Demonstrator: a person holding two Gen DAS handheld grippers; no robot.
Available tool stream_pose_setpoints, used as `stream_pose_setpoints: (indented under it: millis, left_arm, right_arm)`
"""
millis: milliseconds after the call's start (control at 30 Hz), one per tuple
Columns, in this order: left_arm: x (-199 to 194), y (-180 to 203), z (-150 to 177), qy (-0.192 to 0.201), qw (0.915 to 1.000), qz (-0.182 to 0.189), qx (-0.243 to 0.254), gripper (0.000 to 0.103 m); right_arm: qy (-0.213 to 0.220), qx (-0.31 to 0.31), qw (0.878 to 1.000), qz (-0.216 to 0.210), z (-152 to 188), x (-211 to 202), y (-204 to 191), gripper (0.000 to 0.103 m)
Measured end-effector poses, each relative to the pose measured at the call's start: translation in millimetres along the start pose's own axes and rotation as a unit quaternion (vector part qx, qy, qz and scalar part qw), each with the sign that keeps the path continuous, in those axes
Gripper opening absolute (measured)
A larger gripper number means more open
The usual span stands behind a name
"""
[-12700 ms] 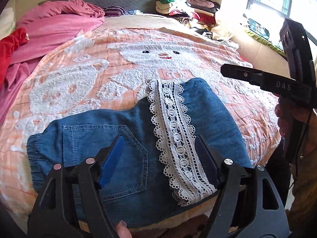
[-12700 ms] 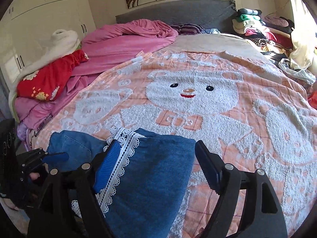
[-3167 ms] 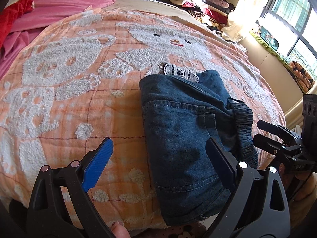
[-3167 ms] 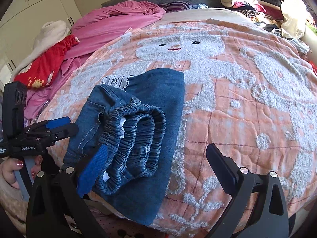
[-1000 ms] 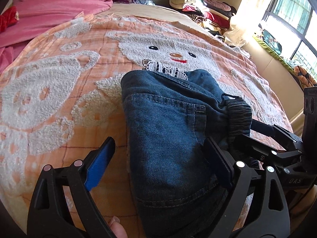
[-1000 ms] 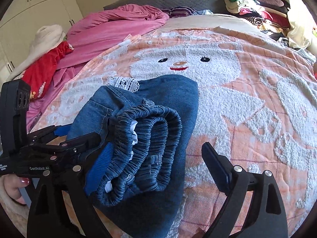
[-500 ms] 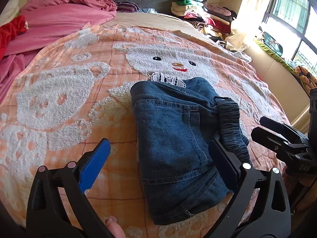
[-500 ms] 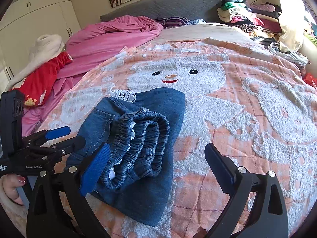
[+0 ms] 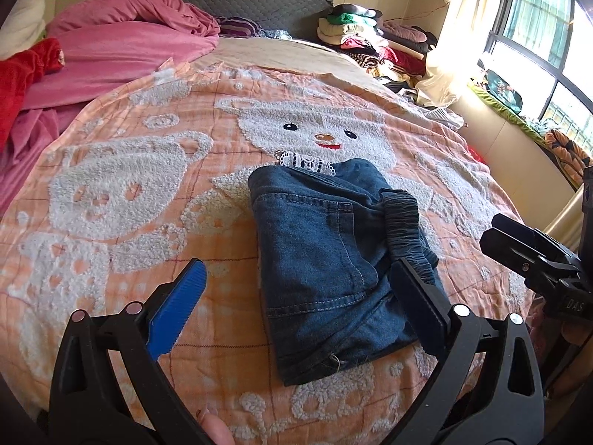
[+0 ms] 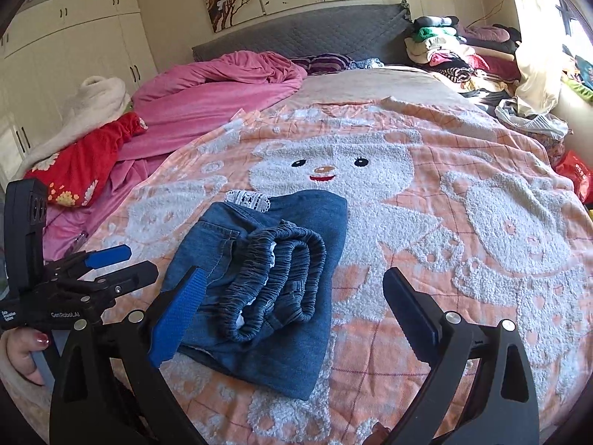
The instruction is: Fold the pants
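Left wrist view: your left gripper [image 9: 296, 296] has its jaws wide with nothing between the pads. They've just finished opening. The pants [image 9: 333, 256] lie folded in a compact denim bundle on the bed [image 9: 111, 193], below the white bear face on the orange blanket. The right-hand pad sits in front of the bundle's near right edge, and I can't tell if it touches. Your right gripper [image 9: 519, 244] shows at the right edge, beside the bundle and clear of it.

The denim is soft, with some weight and no stiffness. The stacked layers will slide over each other and sag if you lift by one edge. The elastic waistband [image 9: 406, 222] is the bulky side.

Right wrist view: your right gripper [image 10: 292, 304] also has its jaws wide and empty, and they too have just been opening. The pants [image 10: 296, 348] sit between and beyond the pads, near the bed's front edge. The waistband [image 10: 281, 282] is rolled up on top, and the lace trim [image 10: 249, 197] pokes out at the far end. Your left gripper [image 10: 111, 259] hovers just left of the bundle.

The fold looks done. If you need to tidy it, pinch through all layers at the thick waistband, or take the folded far edge. Don't grab the lace, since it's thin and will snag.
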State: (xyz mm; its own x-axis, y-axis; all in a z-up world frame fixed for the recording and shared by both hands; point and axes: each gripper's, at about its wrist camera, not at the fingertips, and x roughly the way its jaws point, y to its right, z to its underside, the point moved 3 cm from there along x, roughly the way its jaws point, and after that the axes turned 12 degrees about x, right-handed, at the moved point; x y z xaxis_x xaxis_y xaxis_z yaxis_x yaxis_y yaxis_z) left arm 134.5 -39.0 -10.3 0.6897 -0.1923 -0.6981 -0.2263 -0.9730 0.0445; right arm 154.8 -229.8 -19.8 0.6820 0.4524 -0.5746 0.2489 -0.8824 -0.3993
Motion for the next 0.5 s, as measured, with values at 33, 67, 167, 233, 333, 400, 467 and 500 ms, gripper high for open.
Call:
stream_pose_setpoints:
  millis: [33, 67, 167, 233, 333, 400, 467, 500]
  left_arm:
    - [-2.3, 0.5, 1.1, 0.001, 1.0, -0.001, 0.0, 0.094]
    - [-5.2, 1.7, 2.5, 0.002, 1.0, -0.001, 0.0, 0.094]
    - [-12.9, 3.1, 6.4, 0.005, 1.0, -0.003, 0.001, 0.094]
    - [-17.5, 3.5, 8.5, 0.007, 1.0, -0.003, 0.0, 0.094]
    - [-24.0, 4.4, 12.4, 0.011, 0.9999, -0.005, -0.001, 0.094]
    - [-27.4, 5.3, 15.7, 0.011, 0.9999, -0.008, -0.002, 0.094]
    - [-31.0, 7.0, 19.1, 0.013, 0.9999, -0.007, -0.002, 0.094]
    - [-32.5, 7.7, 21.1, 0.013, 0.9999, -0.008, -0.002, 0.094]
  right_arm:
    - [0.002, -0.002, 1.0, 0.001, 0.2, -2.6, -1.4, 0.096]
    - [0.005, -0.003, 1.0, 0.002, 0.7, -5.0, -3.0, 0.096]
    - [0.012, -0.006, 1.0, 0.003, 2.4, -12.1, -6.6, 0.096]
    - [0.016, -0.007, 1.0, 0.005, 4.2, -16.3, -8.0, 0.096]
    - [0.019, -0.008, 1.0, 0.005, 8.1, -21.9, -9.8, 0.096]
    - [0.018, -0.008, 1.0, 0.007, 11.3, -24.5, -10.5, 0.096]
    - [0.02, -0.008, 1.0, 0.01, 15.1, -27.6, -10.5, 0.096]
    - [0.019, -0.007, 1.0, 0.011, 17.5, -29.2, -10.6, 0.096]
